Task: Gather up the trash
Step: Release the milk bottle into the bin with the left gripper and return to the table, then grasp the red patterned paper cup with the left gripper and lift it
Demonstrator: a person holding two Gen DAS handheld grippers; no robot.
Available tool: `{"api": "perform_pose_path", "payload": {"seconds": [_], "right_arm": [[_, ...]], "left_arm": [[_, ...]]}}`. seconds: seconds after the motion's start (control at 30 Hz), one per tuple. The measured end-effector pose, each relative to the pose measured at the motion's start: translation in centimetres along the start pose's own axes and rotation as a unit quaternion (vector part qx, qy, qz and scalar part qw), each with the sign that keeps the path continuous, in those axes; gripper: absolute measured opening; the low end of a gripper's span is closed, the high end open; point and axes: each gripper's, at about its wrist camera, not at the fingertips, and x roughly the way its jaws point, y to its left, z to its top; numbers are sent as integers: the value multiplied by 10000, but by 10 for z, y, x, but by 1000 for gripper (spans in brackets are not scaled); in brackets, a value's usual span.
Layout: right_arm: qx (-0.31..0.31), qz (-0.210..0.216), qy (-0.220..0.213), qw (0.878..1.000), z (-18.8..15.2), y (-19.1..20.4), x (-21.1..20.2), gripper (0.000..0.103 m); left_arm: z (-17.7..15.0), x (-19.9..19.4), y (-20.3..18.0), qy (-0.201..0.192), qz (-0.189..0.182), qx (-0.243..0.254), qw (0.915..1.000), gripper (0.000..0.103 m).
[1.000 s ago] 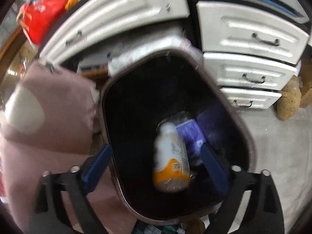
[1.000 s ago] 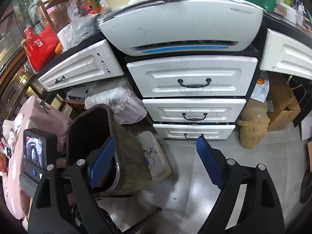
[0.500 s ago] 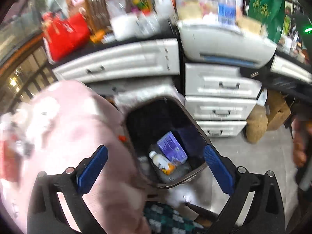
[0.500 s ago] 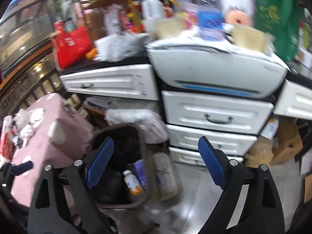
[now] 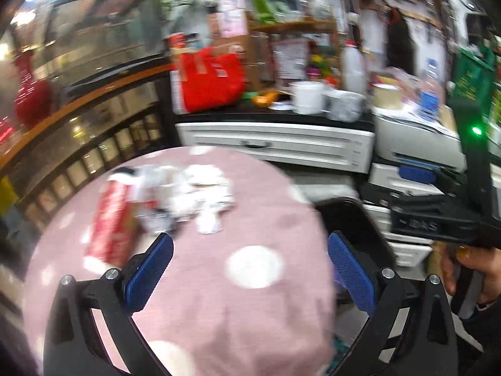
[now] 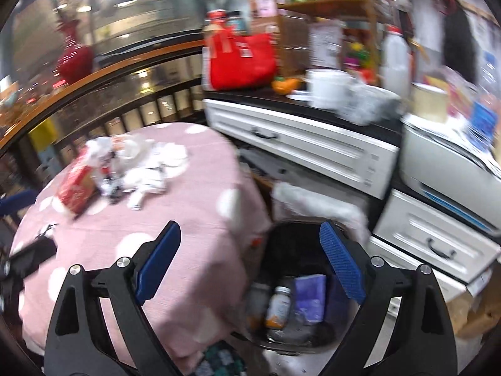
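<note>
A heap of trash lies on the pink spotted table (image 5: pixel 250 297): a red carton (image 5: pixel 109 222) and crumpled white wrappers (image 5: pixel 194 194). It also shows in the right wrist view, carton (image 6: pixel 76 188) and wrappers (image 6: pixel 147 169). The dark bin (image 6: pixel 294 238) stands right of the table and holds a small orange-and-white bottle (image 6: pixel 278 307) and a purple pack (image 6: pixel 308 297). My left gripper (image 5: pixel 249 269) is open and empty above the table. My right gripper (image 6: pixel 250 263) is open and empty, over the table edge and the bin.
White drawers (image 6: pixel 300 147) and a printer (image 6: pixel 447 159) stand behind the bin. The counter holds a red bag (image 6: pixel 241 59), white pots and a jug. A railing (image 5: pixel 94 122) runs at the left. The other gripper and a hand (image 5: pixel 469 260) show at the right of the left wrist view.
The orange-and-white bottle dropped into the bin. Both grippers then rose and swung left, from the bin and drawers toward the pink table and its trash. Both stayed open.
</note>
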Motion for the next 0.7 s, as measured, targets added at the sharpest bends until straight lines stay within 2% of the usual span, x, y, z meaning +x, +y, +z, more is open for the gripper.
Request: {"api": "perform_pose_path", "payload": {"seconds": [0.2, 0.4, 0.57, 0.7], "right_arm": [[-361, 519, 62, 9980, 9, 50, 14, 89], [-615, 942, 190, 9935, 16, 88, 33, 89], [-801, 1304, 299, 9878, 24, 115, 53, 89], [-1016, 1436, 418, 9835, 33, 133, 72, 89]], "left_arm": [[-12, -6, 78, 59, 714, -475, 9963, 98], [-34, 6, 153, 327, 1355, -934, 9858, 98], [-48, 20, 201, 635, 1318, -1302, 9806, 97], [-52, 31, 220, 811, 942, -1498, 9809, 97]]}}
